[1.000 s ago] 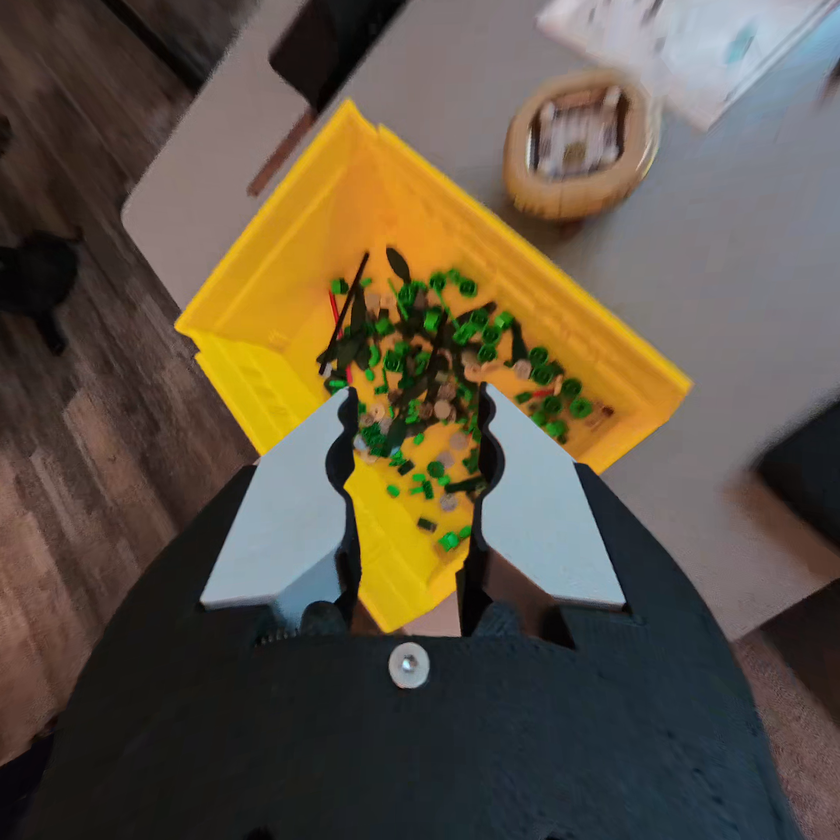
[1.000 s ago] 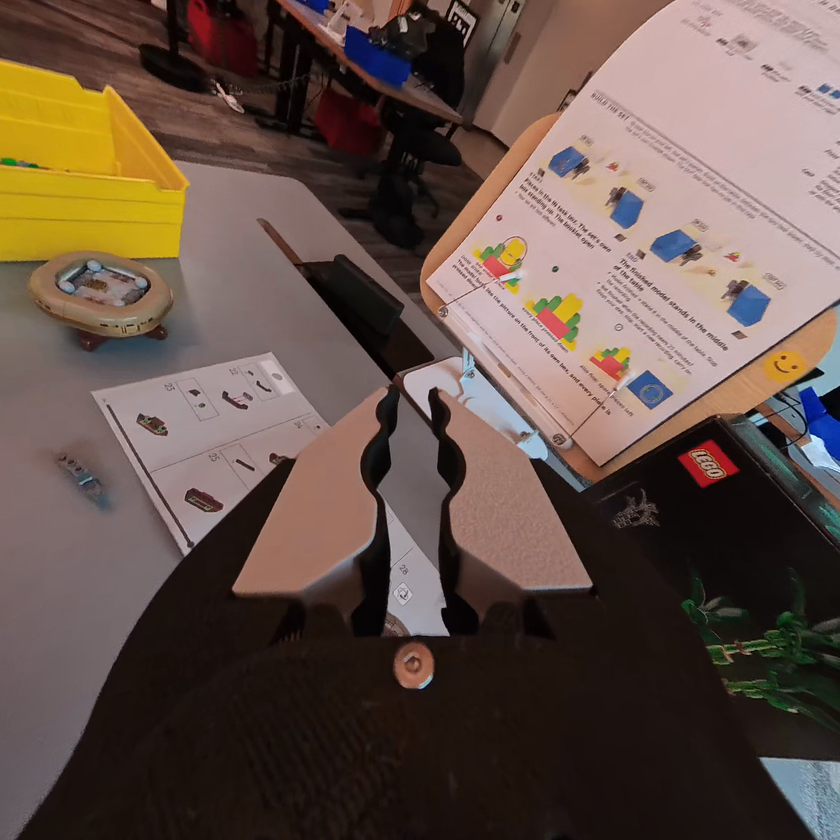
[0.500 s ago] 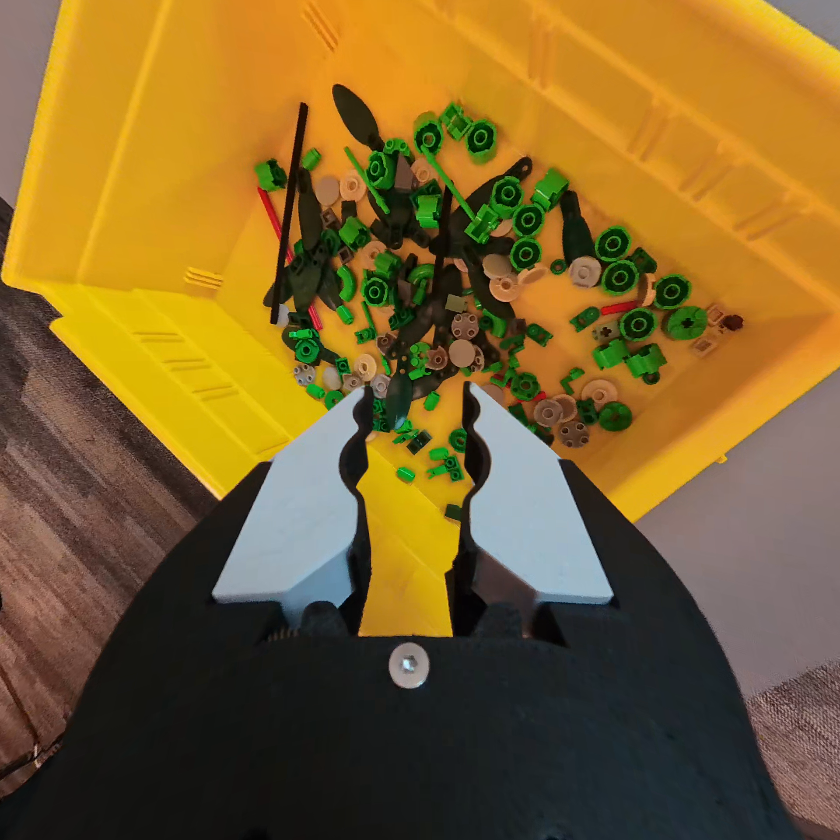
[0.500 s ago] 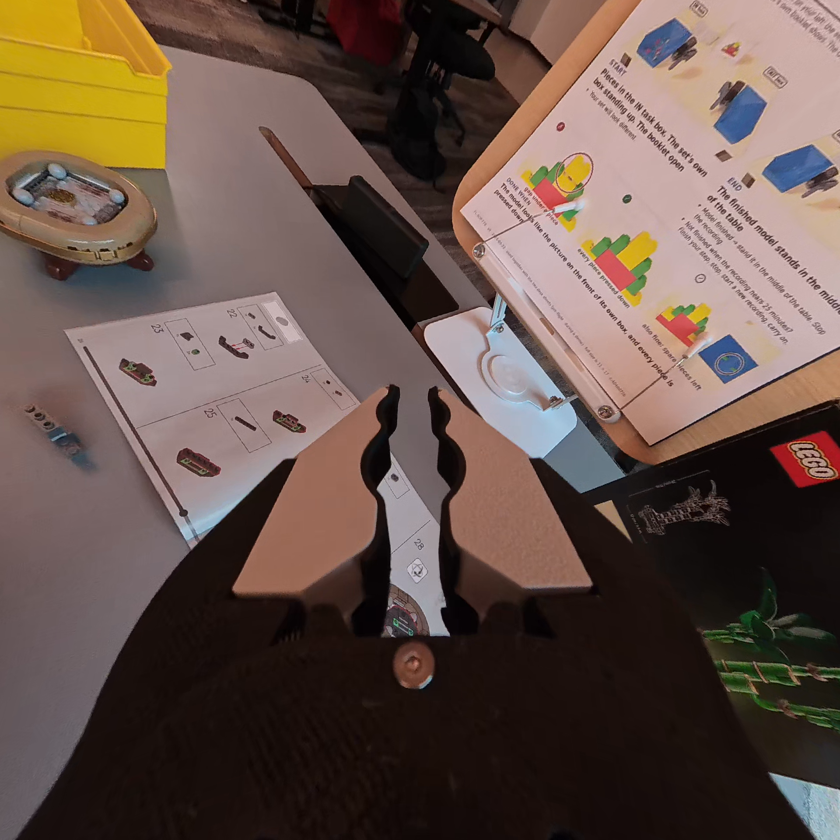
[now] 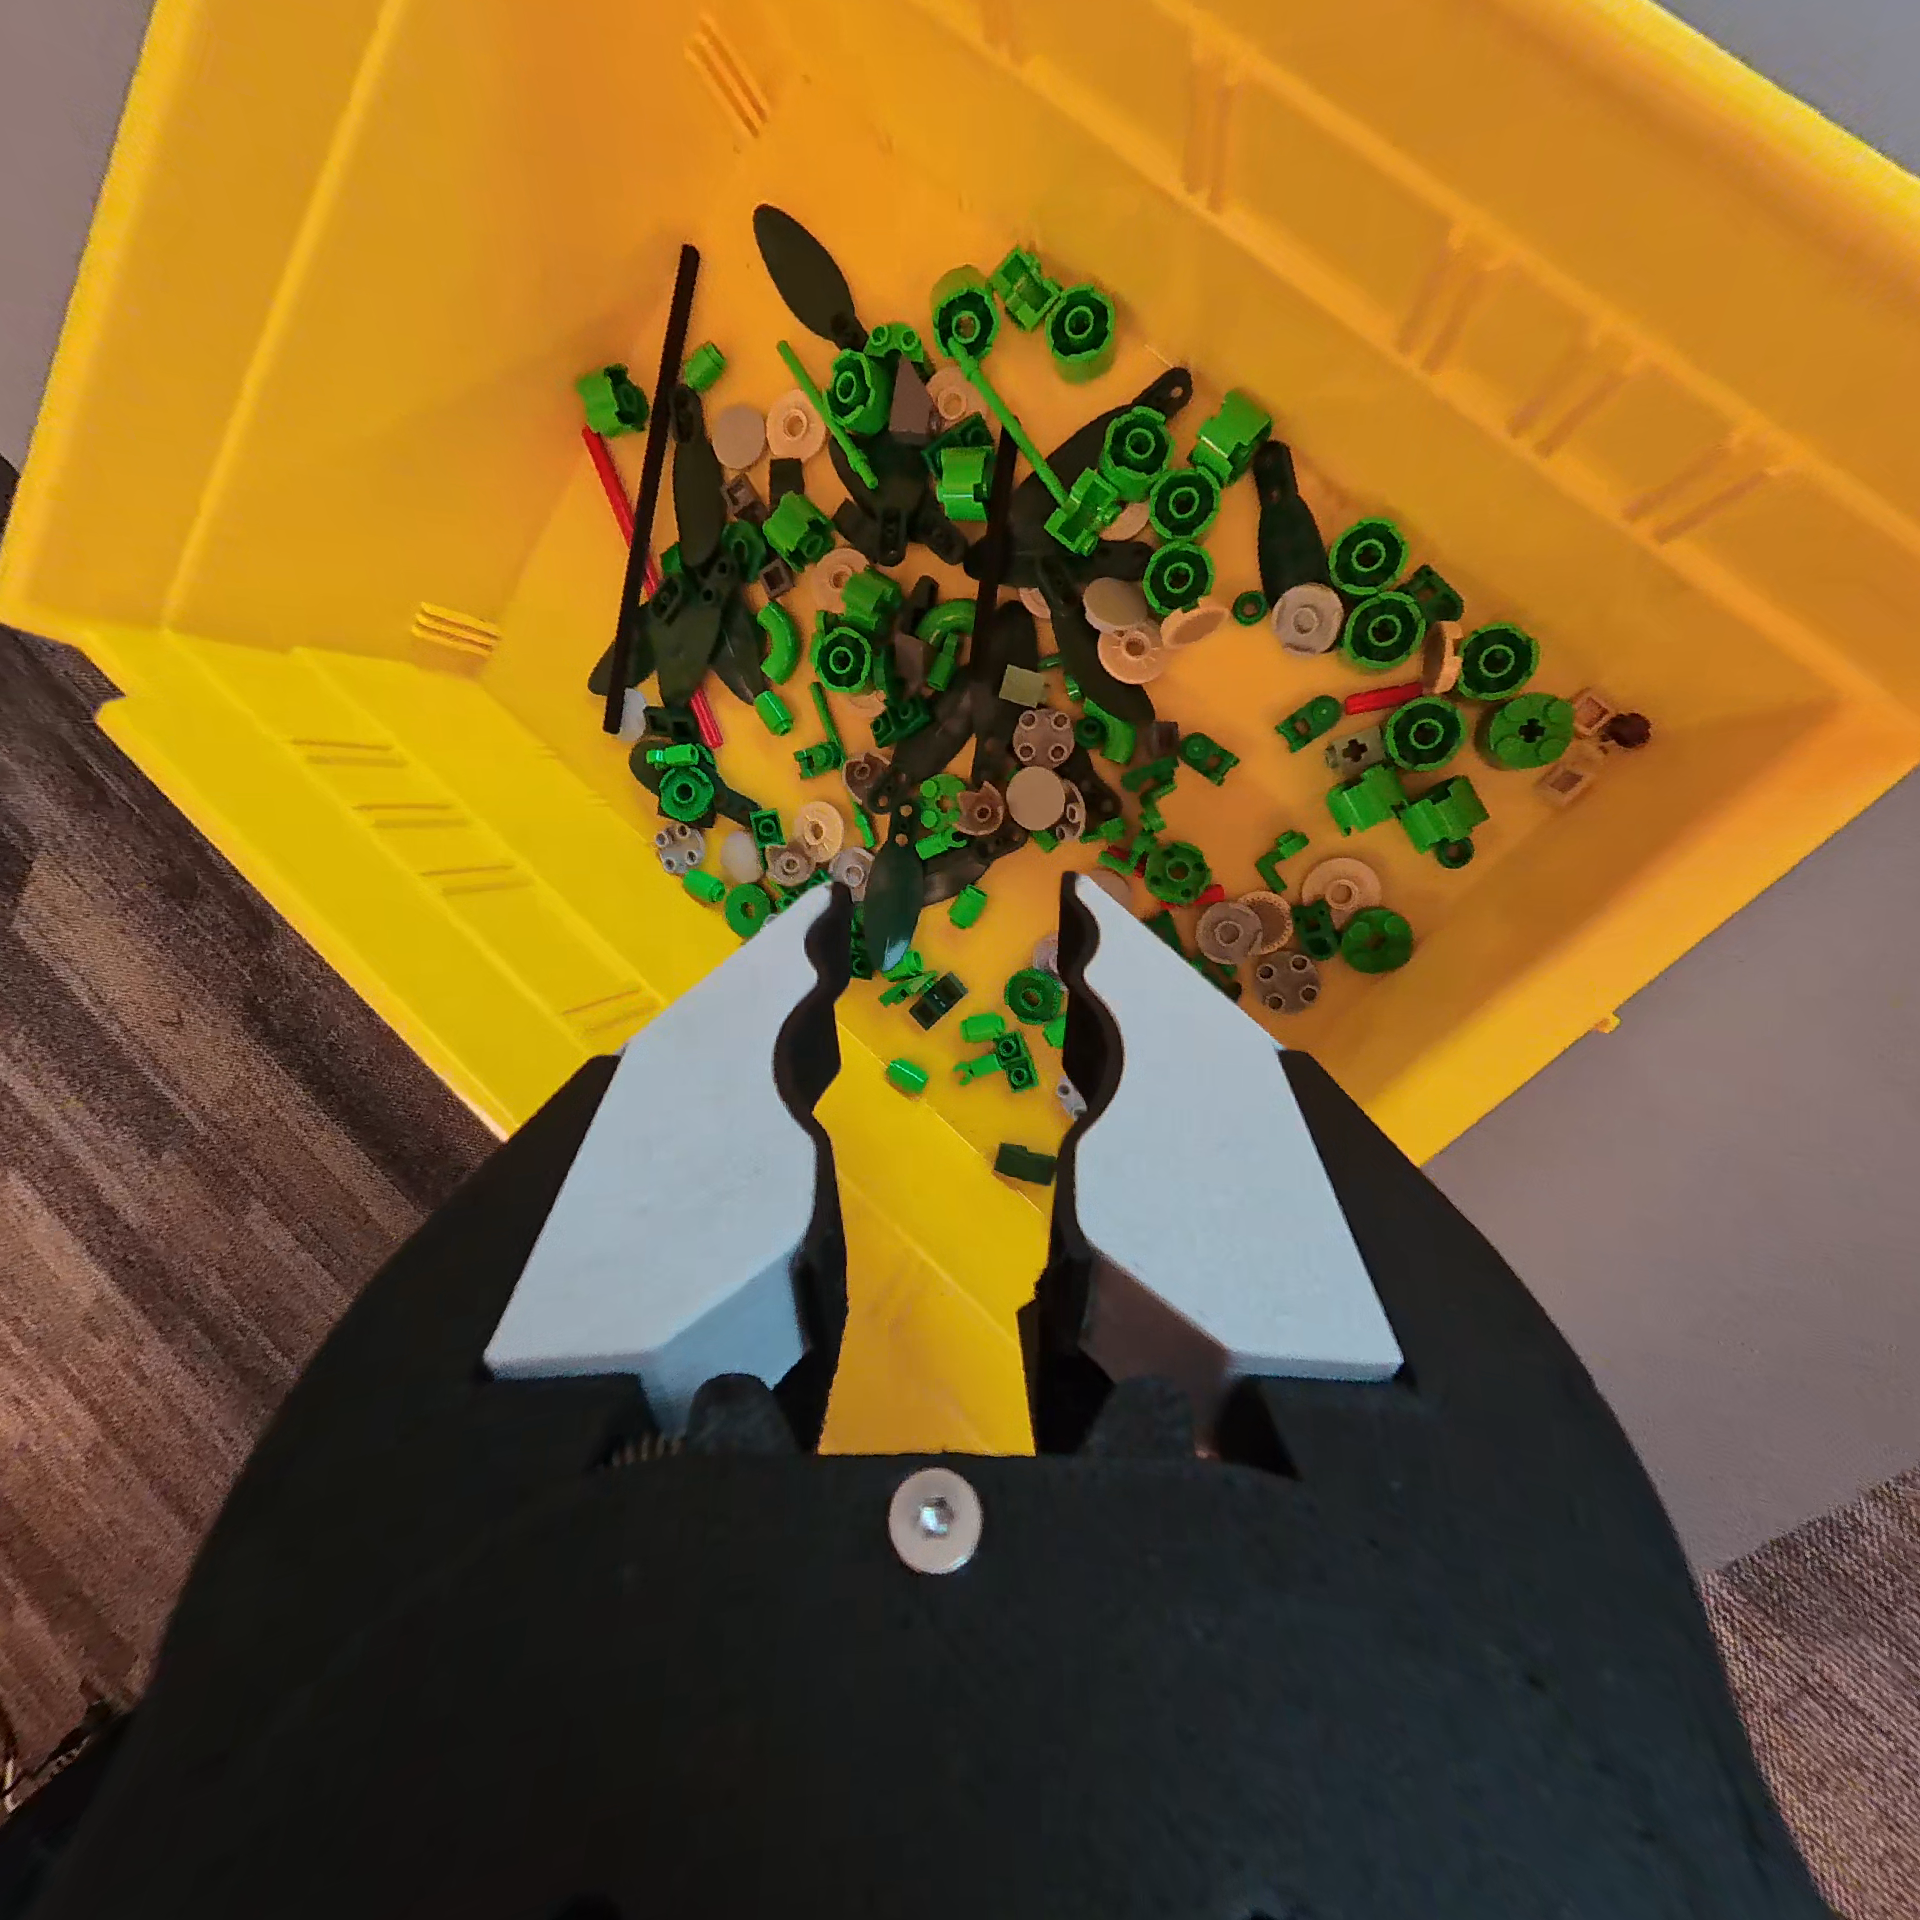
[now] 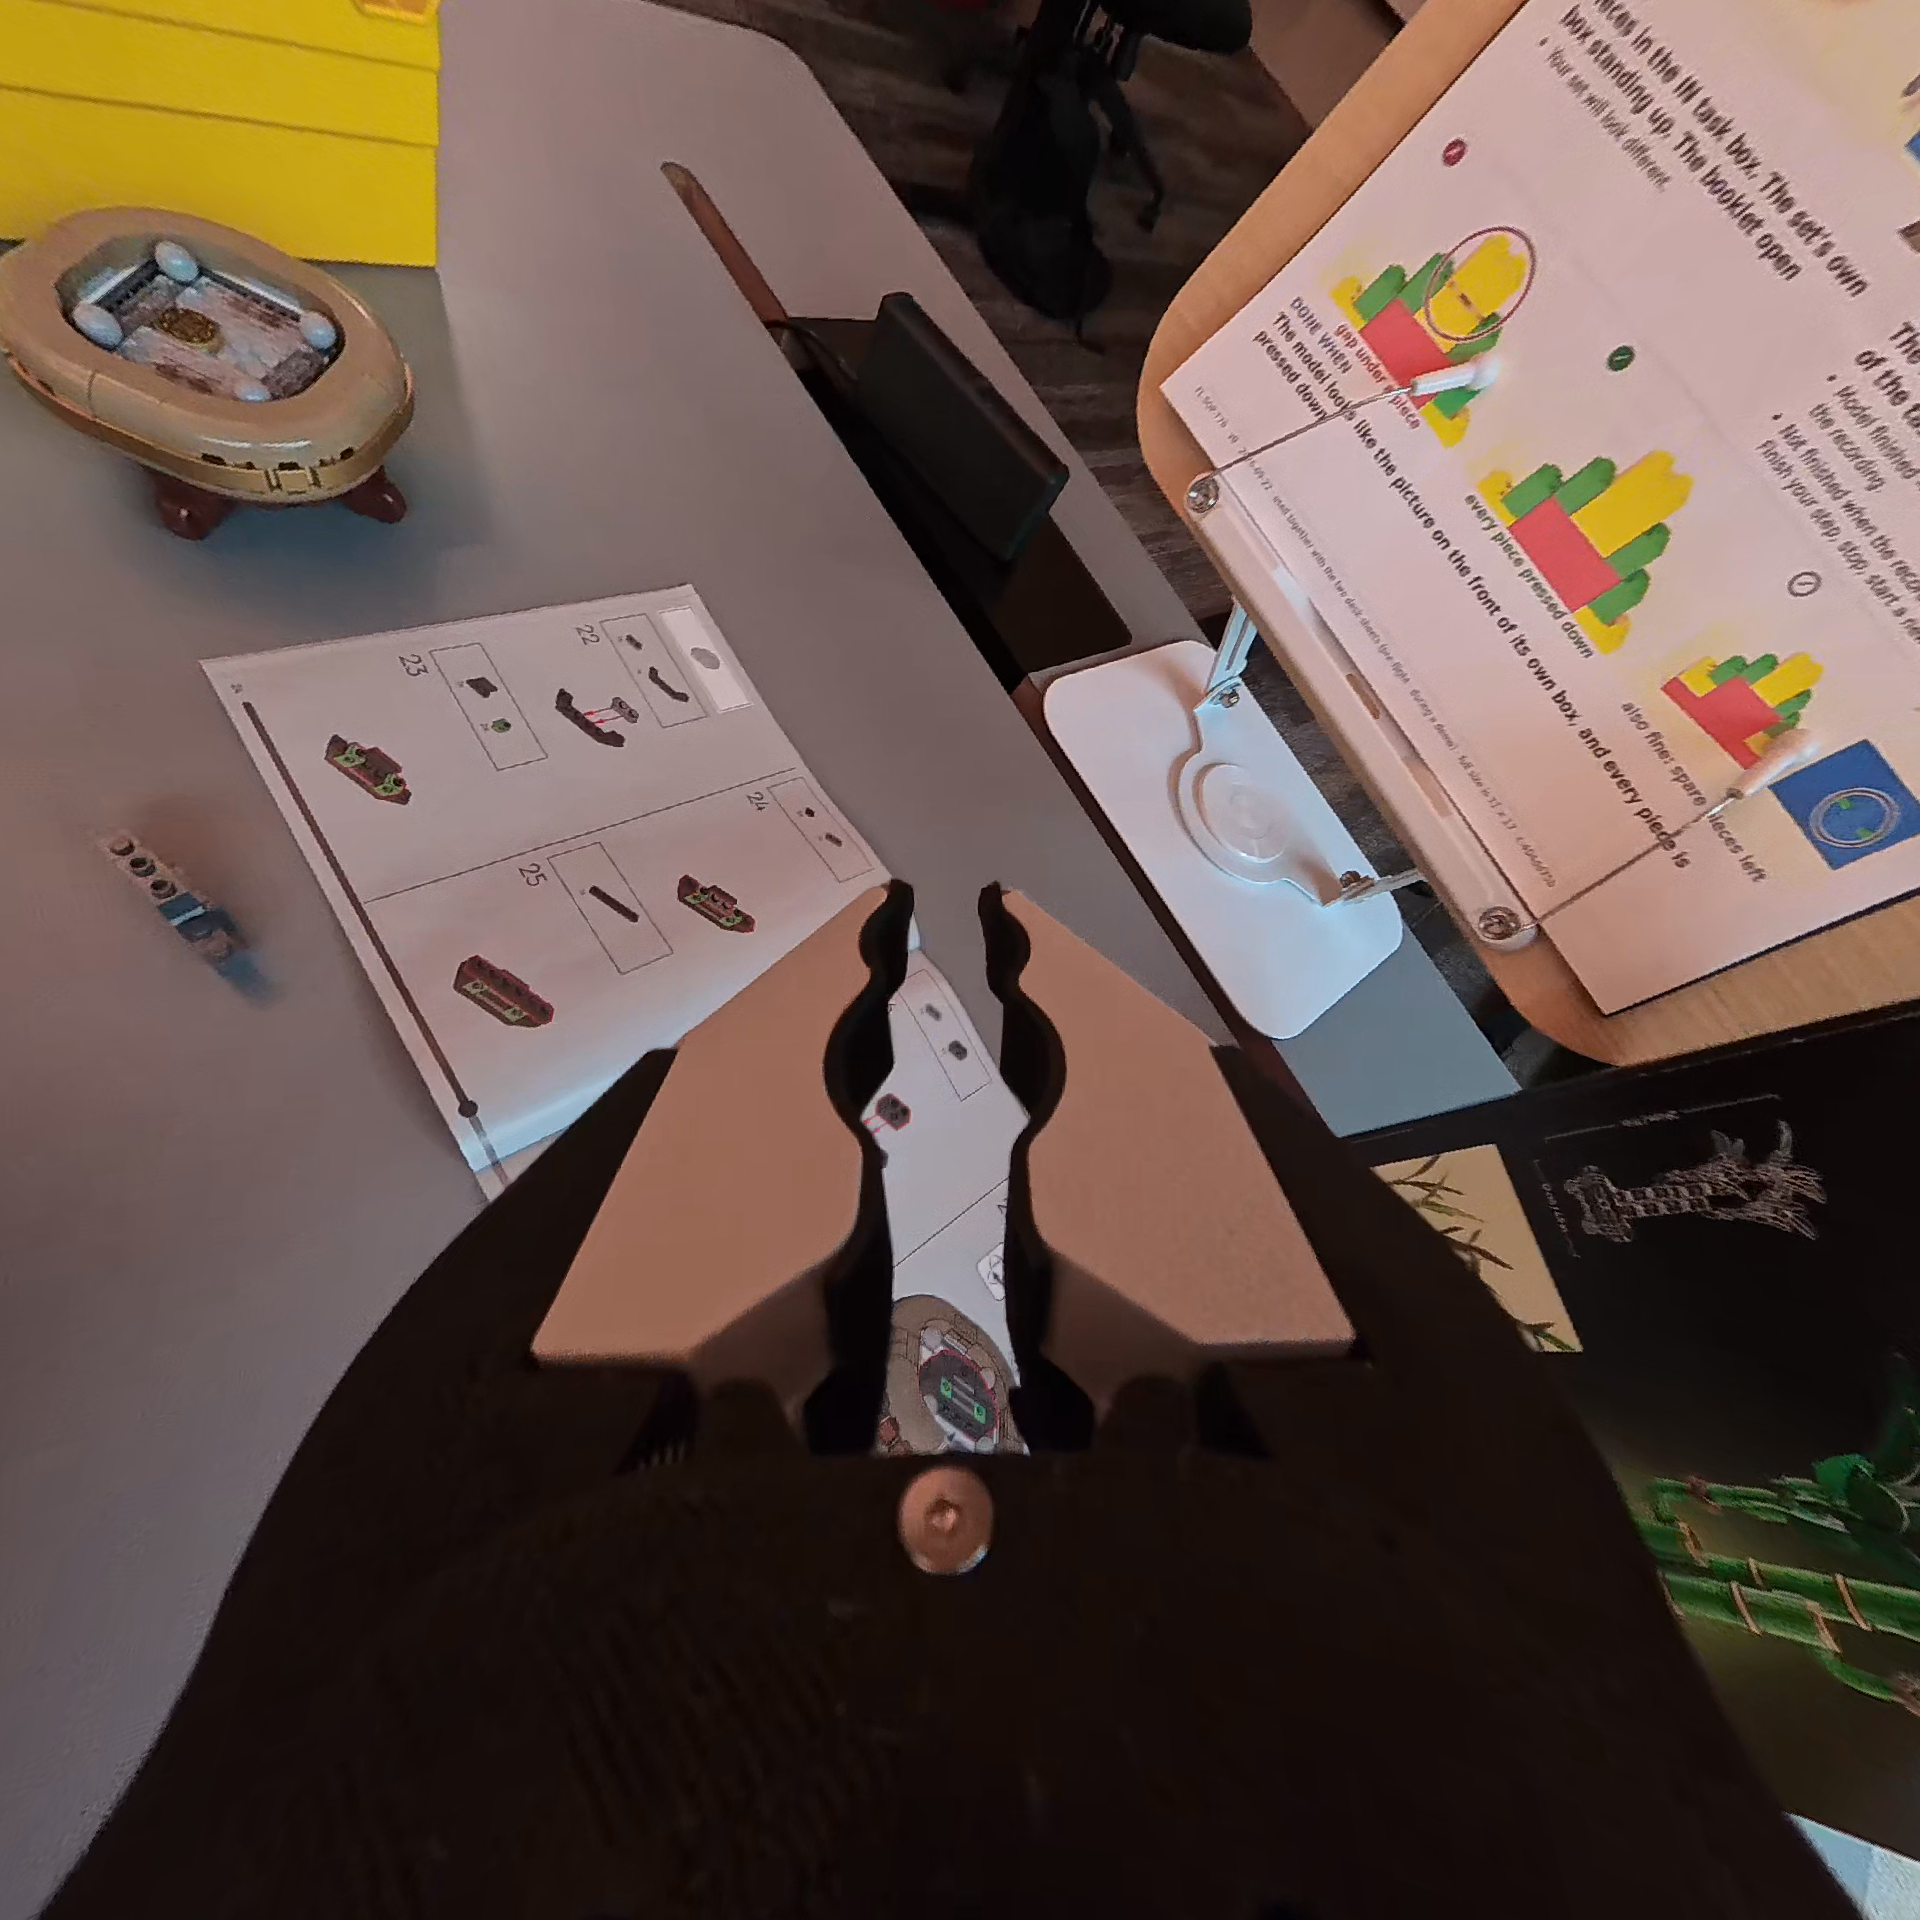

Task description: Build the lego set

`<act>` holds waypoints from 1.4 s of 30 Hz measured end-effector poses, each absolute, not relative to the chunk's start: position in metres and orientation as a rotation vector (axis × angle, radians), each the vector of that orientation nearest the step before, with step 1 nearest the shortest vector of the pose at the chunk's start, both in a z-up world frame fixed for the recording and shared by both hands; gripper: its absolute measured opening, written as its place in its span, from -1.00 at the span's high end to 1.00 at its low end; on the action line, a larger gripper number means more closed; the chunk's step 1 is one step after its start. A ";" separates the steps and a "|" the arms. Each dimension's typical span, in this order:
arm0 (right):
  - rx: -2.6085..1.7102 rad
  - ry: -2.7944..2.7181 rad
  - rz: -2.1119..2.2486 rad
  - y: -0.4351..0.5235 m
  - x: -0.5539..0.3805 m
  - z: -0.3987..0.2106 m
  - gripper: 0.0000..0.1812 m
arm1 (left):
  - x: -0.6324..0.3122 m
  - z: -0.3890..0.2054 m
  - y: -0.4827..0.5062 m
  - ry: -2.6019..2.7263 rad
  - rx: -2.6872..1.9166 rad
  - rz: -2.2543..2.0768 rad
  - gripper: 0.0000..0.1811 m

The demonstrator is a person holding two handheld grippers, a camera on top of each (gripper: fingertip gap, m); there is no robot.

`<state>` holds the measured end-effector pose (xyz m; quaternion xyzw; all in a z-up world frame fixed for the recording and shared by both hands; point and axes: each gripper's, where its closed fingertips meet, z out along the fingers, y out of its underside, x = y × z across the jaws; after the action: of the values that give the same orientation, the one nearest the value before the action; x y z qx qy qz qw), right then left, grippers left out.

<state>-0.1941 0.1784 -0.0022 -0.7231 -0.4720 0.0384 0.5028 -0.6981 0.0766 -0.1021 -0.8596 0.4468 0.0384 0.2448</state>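
A yellow bin (image 5: 364, 416) holds a pile of loose lego pieces (image 5: 987, 623): green rings, dark leaves, tan and grey rounds, a long black rod (image 5: 649, 499). My left gripper (image 5: 951, 904) is open and empty, above the bin's near corner. My right gripper (image 6: 943, 899) has a narrow gap and holds nothing; it hangs over the open instruction booklet (image 6: 540, 831) on the grey table. A tan oval lego build (image 6: 197, 353) on dark red feet stands at the far left, before the bin (image 6: 208, 135). A small grey-blue lego assembly (image 6: 182, 904) lies left of the booklet.
A wooden stand with a printed sheet (image 6: 1558, 468) and its white base (image 6: 1226, 831) stand at the right. A black lego box (image 6: 1714, 1351) lies near right. A black object (image 6: 956, 436) sits at the table's far edge. Wood floor (image 5: 156, 1039) lies left of the bin. My right fingertips sit around 55 cm from my left ones. The small grey-blue lego assembly (image 6: 182, 904) lies some 20 cm from my right tips, 40 cm from my left tips. To the tan oval lego build (image 6: 197, 353): left tips about 20 cm, right tips about 30 cm.
My left gripper has come in close over the bin and now holds still there. My right gripper has tipped down toward the booklet and table. Neither jaw gap has changed.
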 end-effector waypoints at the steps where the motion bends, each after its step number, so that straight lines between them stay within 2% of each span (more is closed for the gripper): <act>1: -1.752 -1.147 0.091 0.178 -0.194 -0.004 0.85 | -0.698 -0.101 0.075 1.219 -2.341 0.111 0.58; 7: -1.769 -1.175 0.104 0.177 -0.199 -0.012 0.85 | -0.692 -0.098 0.076 1.218 -2.303 0.082 0.59; 16: -1.773 -1.228 0.126 0.169 -0.207 -0.020 0.85 | -0.625 -0.115 0.145 1.214 -2.172 -0.236 0.70; 42: -1.781 -1.267 0.105 0.167 -0.200 -0.024 0.85 | -0.631 -0.156 0.170 1.189 -2.283 -0.267 0.76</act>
<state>-0.2001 0.1671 -0.0244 -0.7232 -0.5144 0.0426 0.4589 -0.6310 0.1705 -0.1559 -0.8486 0.4419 -0.0993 0.2736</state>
